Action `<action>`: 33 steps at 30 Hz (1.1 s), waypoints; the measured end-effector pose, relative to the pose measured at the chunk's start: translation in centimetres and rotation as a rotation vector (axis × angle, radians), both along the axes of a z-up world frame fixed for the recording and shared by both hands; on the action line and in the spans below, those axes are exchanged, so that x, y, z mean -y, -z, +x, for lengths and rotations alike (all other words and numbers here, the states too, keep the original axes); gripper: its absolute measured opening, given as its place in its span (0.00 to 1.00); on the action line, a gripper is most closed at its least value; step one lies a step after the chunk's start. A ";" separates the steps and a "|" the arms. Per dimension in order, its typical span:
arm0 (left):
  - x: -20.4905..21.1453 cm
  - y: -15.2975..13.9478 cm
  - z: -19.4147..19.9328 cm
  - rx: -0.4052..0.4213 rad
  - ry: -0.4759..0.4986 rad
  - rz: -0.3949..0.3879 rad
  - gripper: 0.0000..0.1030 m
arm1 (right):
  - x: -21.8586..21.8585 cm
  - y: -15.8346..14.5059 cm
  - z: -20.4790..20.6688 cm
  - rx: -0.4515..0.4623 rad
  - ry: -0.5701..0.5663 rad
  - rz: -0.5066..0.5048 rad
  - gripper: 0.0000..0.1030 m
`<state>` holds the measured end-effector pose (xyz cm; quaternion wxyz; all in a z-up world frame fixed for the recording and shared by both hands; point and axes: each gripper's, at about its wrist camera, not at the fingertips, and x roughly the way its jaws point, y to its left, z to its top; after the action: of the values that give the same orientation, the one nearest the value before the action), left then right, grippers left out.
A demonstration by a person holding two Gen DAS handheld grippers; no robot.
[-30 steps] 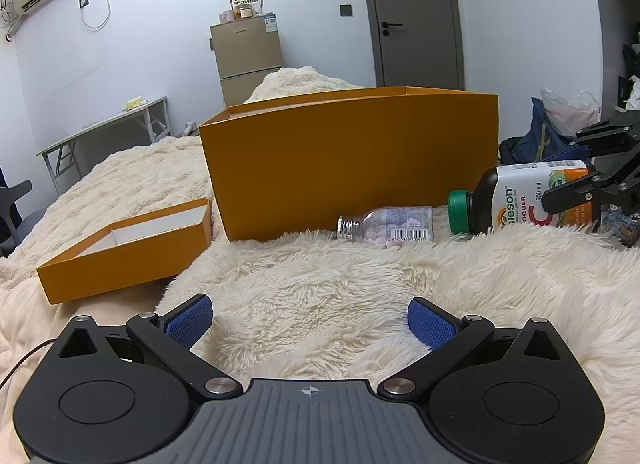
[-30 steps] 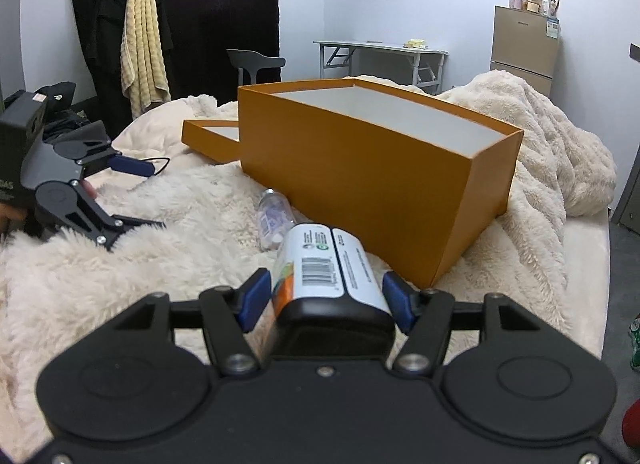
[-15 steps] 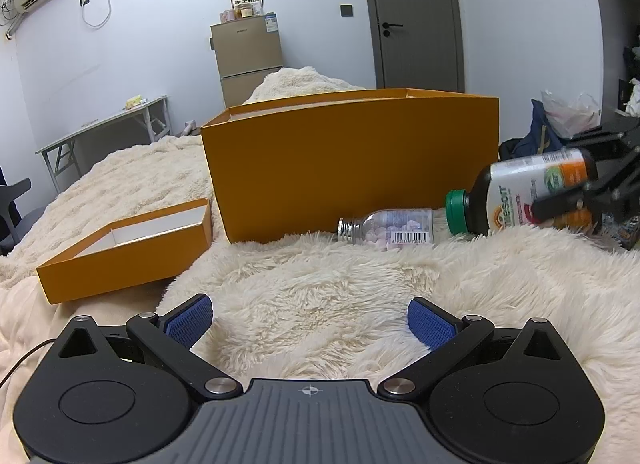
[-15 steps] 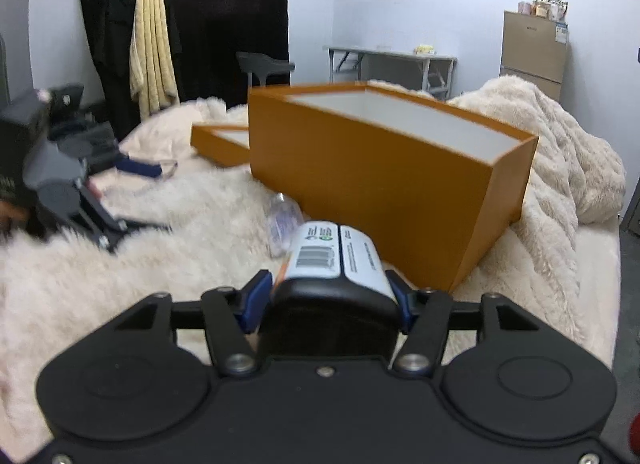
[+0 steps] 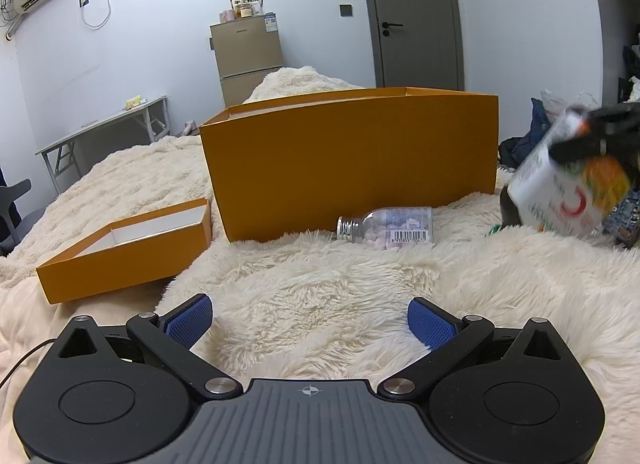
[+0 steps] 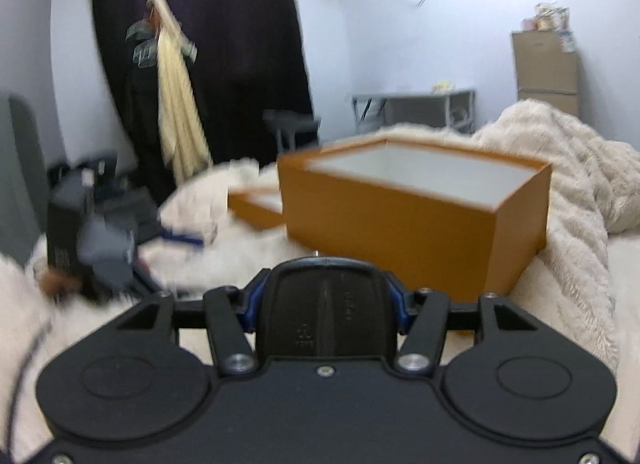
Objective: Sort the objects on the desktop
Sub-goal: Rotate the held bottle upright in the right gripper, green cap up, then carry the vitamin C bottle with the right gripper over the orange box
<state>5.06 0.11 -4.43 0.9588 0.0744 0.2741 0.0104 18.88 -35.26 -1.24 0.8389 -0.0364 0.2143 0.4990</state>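
We are looking at a bedroom; a fluffy blanket point(image 5: 320, 296) is spreading below, a small fridge point(image 5: 248, 56) standing at twelve o'clock.

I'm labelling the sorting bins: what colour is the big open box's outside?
Orange; the big open box shows it best in the left wrist view.

The left wrist view sits low over the fluffy blanket point(image 5: 320, 304), looking slightly downward at the long side of the orange box point(image 5: 352, 160) at frame centre. The right wrist view, blurred, faces the same orange box point(image 6: 400, 224) cornerwise from nearer. Both share the box, its lid point(image 5: 124, 248) and the blanket.
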 end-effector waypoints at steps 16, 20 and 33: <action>0.0 0.2 0.0 -0.003 0.004 0.003 1.00 | -2.4 -2.4 1.4 -0.030 -0.070 -0.554 0.55; 0.2 0.3 0.0 -0.005 0.005 0.006 1.00 | -0.3 -1.7 3.3 -0.124 -0.063 -0.522 0.63; 0.0 0.5 0.4 -0.011 0.009 0.002 1.00 | -4.8 4.3 5.2 -0.309 -0.174 -0.718 0.76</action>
<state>5.45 0.10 -4.92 0.9572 0.0767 0.2792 0.0061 24.13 -30.41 -5.57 0.6852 -0.2697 0.4950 0.4612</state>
